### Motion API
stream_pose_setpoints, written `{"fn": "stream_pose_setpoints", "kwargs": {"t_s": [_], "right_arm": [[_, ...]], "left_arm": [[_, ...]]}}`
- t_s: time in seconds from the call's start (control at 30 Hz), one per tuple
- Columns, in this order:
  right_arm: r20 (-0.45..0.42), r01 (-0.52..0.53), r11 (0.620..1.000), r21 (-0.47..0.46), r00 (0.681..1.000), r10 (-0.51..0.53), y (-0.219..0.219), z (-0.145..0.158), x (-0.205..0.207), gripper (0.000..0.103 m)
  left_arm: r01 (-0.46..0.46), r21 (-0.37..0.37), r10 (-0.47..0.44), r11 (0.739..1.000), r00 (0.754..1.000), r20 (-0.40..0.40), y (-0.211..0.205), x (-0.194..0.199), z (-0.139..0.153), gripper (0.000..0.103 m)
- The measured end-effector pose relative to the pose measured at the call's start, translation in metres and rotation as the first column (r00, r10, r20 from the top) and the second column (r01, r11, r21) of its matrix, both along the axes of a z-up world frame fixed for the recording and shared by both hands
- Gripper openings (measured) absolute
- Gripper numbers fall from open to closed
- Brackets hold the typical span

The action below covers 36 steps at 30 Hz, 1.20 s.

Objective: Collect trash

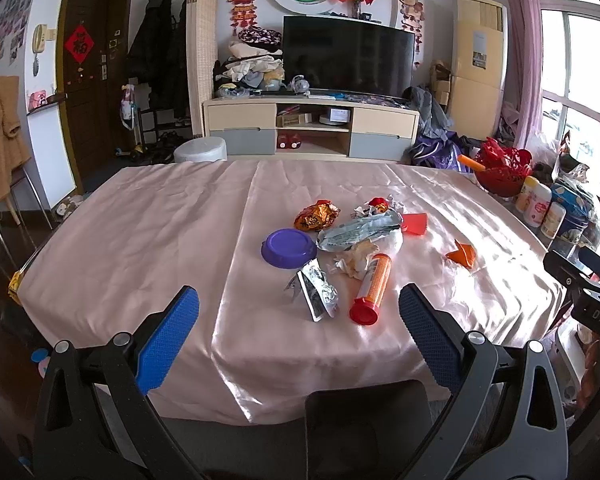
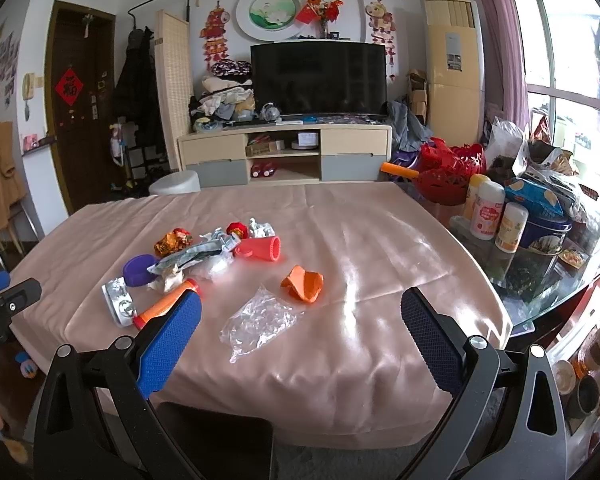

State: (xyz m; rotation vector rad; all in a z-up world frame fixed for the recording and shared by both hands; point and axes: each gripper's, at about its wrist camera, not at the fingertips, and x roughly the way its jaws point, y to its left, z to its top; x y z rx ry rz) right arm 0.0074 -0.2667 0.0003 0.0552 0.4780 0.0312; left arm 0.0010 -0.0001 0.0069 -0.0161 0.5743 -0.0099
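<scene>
Blue-padded jaws spread wide on both units, nothing between them; left gripper (image 1: 299, 308) and right gripper (image 2: 301, 312) hover at near edge of surface (image 2: 380, 240), covered w/ pink satin cloth. Nearest right gripper: clear bag (image 2: 260, 322), then orange scrap (image 2: 303, 283). Nearest left gripper: foil pack (image 1: 315, 290) beside orange tube (image 1: 373, 288) w/ red cap. Behind: purple lid (image 1: 289, 248), grey wrapper (image 1: 358, 232), red cup (image 2: 262, 249), gold wrapper (image 1: 317, 216). Far right: red basket (image 2: 452, 172), bottles.
</scene>
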Motion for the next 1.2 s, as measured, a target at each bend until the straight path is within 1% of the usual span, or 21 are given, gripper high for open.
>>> {"fn": "stream_pose_setpoints", "kwargs": {"t_s": [0.13, 0.37, 0.57, 0.73, 0.83, 0.9, 0.97, 1.03, 1.13, 1.2], "right_arm": [[-0.004, 0.004, 1.0, -0.002, 1.0, -0.004, -0.001, -0.001, 0.002, 0.1], [-0.012, 0.003, 1.0, 0.003, 1.0, -0.003, -0.002, -0.001, 0.003, 0.1], [-0.023, -0.014, 1.0, 0.008, 1.0, 0.014, 0.0, -0.003, 0.005, 0.1], [-0.053, -0.02, 0.999, 0.046, 0.998, 0.023, -0.001, -0.006, 0.01, 0.1], [-0.052, -0.014, 0.999, 0.04, 0.999, 0.016, 0.001, -0.006, 0.013, 0.1], [-0.073, -0.017, 0.999, 0.039, 0.997, 0.02, 0.003, -0.009, 0.018, 0.1], [-0.098, -0.021, 0.998, 0.056, 0.995, 0.027, 0.005, -0.012, 0.024, 0.1], [-0.109, -0.02, 0.998, 0.064, 0.994, 0.027, 0.007, -0.013, 0.029, 0.1], [-0.126, -0.02, 0.998, 0.057, 0.992, 0.027, 0.012, -0.015, 0.039, 0.1], [-0.152, -0.026, 0.997, 0.067, 0.988, 0.036, 0.013, -0.017, 0.049, 0.1]], "left_arm": [[-0.001, -0.005, 0.001, 1.0, 1.0, -0.002, 0.001, 0.001, 0.0, 0.095], [-0.008, 0.009, 0.008, 1.0, 1.0, 0.0, 0.003, 0.001, -0.002, 0.095], [-0.015, 0.001, 0.015, 1.0, 1.0, -0.014, 0.006, 0.003, -0.007, 0.095], [-0.019, -0.004, 0.019, 1.0, 0.999, -0.031, 0.006, 0.005, -0.009, 0.095], [-0.03, 0.015, 0.031, 0.999, 0.999, -0.044, 0.005, 0.012, -0.012, 0.095], [-0.036, 0.032, 0.038, 0.999, 0.997, -0.06, 0.006, 0.017, -0.015, 0.095], [-0.036, 0.033, 0.038, 0.999, 0.997, -0.074, 0.007, 0.022, -0.017, 0.095], [-0.036, 0.034, 0.039, 0.999, 0.997, -0.069, 0.006, 0.025, -0.016, 0.095], [-0.034, 0.07, 0.038, 0.997, 0.997, -0.063, 0.002, 0.033, -0.014, 0.095], [-0.028, 0.054, 0.033, 0.998, 0.995, -0.091, 0.002, 0.043, -0.013, 0.095]]}}
